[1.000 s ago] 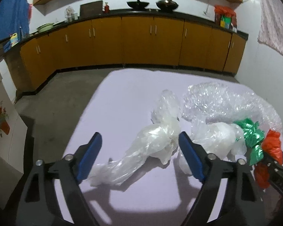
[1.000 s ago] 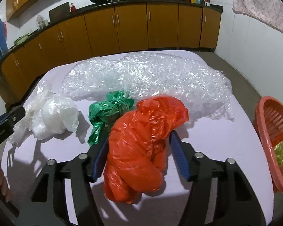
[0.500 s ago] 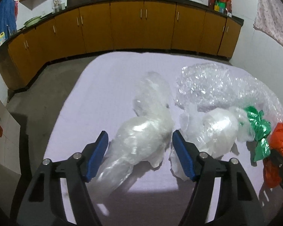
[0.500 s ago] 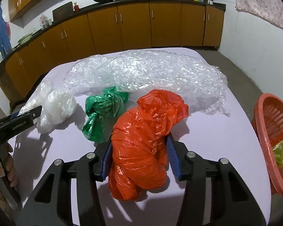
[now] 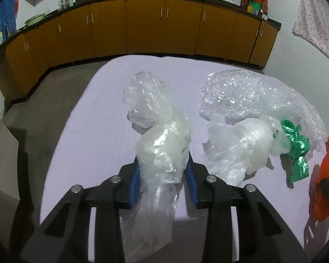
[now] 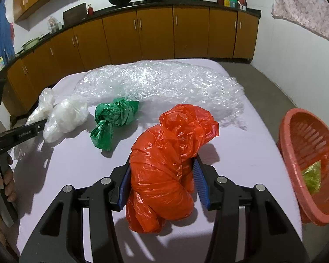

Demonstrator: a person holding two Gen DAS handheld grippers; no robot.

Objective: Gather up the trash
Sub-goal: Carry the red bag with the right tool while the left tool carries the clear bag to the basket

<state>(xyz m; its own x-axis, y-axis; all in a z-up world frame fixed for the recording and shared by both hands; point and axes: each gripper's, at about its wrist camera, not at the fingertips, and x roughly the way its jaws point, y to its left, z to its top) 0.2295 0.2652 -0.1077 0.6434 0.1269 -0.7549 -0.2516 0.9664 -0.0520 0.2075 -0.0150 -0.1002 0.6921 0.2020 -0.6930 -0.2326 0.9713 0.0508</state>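
Note:
A clear plastic bag (image 5: 160, 135) lies on the lilac table (image 5: 94, 131), and my left gripper (image 5: 163, 160) is closing on it, its blue pads pressing the bag's sides. In the right wrist view my right gripper (image 6: 162, 162) is shut on a crumpled orange bag (image 6: 177, 131). Between the two lie a white bag (image 5: 241, 146), a knotted green bag (image 6: 114, 118) and a long sheet of bubble wrap (image 6: 164, 83).
An orange plastic basket (image 6: 309, 153) stands off the table's right edge with a yellow-green scrap (image 6: 312, 175) inside. Orange cabinets (image 5: 147, 26) run along the far wall. A hand (image 6: 6, 175) holds the left gripper's handle at the left edge.
The left gripper came forward and down over the clear bag and its jaws narrowed onto it. The right gripper's jaws tightened on the orange bag, which shifted slightly toward the basket.

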